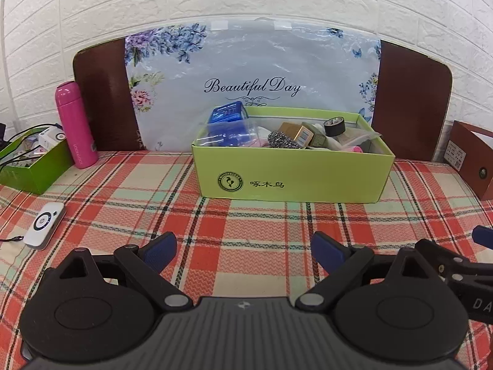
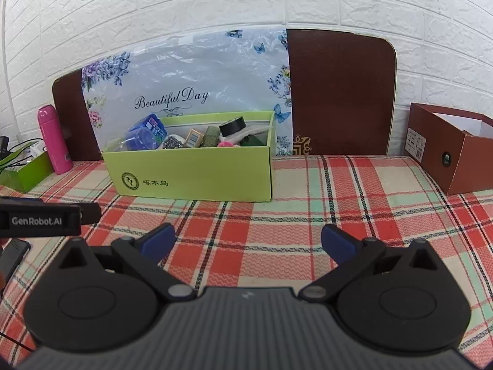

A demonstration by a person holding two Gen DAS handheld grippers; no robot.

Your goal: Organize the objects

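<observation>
Your left gripper (image 1: 243, 248) stands wide open with nothing between its blue pads; your right gripper (image 2: 248, 242) likewise, spread wide and empty; both hover over the plaid cloth (image 1: 246, 225), well short of the light green box (image 1: 292, 178); the box sits against the floral bag (image 1: 252, 71), filled with a blue container (image 1: 228, 120), a black tape roll (image 1: 336, 126), a steel scourer (image 1: 282, 140); a pink bottle (image 1: 75, 126) stands left; a brown box (image 2: 456, 157) sits far right.
</observation>
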